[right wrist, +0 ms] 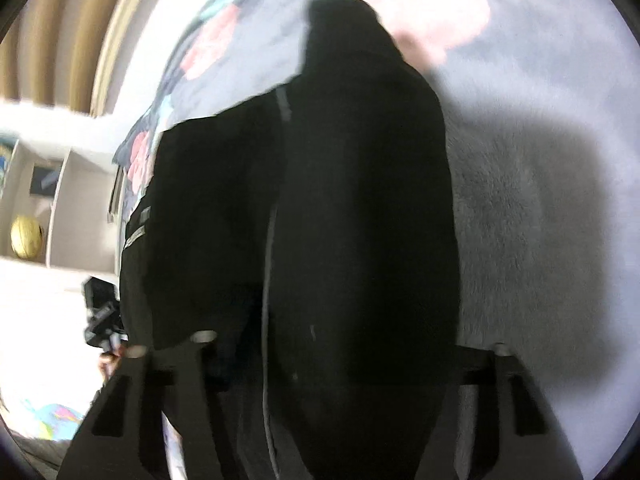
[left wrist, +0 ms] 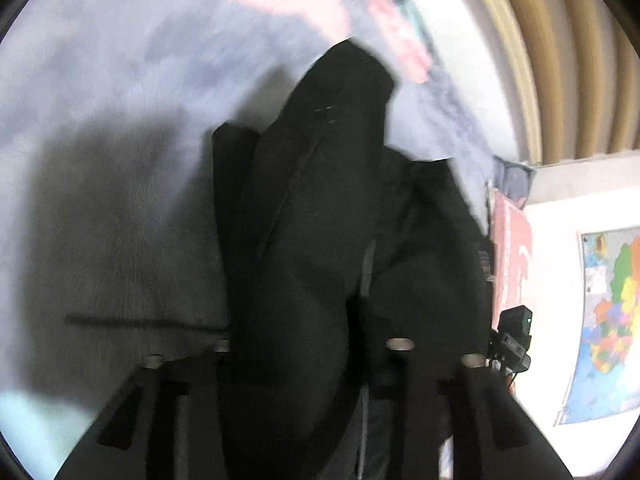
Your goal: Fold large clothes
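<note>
A grey plush blanket (left wrist: 120, 128) fills the background. Your left tongs (left wrist: 308, 344) and right tongs (right wrist: 352, 344) each pinch a bunch of the black garment (right wrist: 360, 200), which hangs mid-frame. Mid-fold, I judge: next, lay it flat.
</note>
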`<move>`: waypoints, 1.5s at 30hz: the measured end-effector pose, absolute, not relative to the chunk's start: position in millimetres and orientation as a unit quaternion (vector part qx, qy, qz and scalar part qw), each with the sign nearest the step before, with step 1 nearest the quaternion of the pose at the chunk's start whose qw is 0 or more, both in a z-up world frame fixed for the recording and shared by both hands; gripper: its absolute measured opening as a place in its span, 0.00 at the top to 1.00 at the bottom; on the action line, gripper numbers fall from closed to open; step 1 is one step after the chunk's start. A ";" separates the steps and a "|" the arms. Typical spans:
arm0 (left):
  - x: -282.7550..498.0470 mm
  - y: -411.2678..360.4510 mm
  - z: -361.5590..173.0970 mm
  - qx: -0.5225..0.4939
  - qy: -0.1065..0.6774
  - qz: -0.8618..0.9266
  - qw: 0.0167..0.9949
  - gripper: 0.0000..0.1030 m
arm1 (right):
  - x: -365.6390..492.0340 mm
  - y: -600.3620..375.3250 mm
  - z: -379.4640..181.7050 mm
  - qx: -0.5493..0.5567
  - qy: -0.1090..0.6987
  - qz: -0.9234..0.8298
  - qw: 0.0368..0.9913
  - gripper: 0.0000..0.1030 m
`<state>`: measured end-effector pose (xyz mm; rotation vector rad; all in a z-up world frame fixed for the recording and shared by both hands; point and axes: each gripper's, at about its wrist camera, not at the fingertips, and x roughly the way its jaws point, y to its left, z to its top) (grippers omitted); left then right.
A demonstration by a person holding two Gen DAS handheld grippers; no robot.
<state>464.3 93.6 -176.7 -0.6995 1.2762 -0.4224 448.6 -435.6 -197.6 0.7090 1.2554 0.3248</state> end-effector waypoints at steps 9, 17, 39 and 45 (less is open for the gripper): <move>371.4 68.6 -46.3 -0.304 0.484 -0.261 0.778 0.80 | 370.8 -390.9 -84.9 0.247 0.506 0.188 0.805 0.65; 265.0 94.0 12.7 -0.293 0.458 -0.277 0.792 0.80 | 267.8 -381.6 -25.6 0.239 0.491 0.195 0.815 0.65; 176.4 199.4 -172.2 -0.440 0.596 -0.116 0.661 0.60 | 173.8 -455.1 -139.2 0.307 0.605 0.003 0.735 0.44; 171.5 197.6 -105.1 -0.330 0.581 -0.097 0.738 0.60 | 134.1 -474.4 -86.1 0.259 0.575 -0.039 0.775 0.40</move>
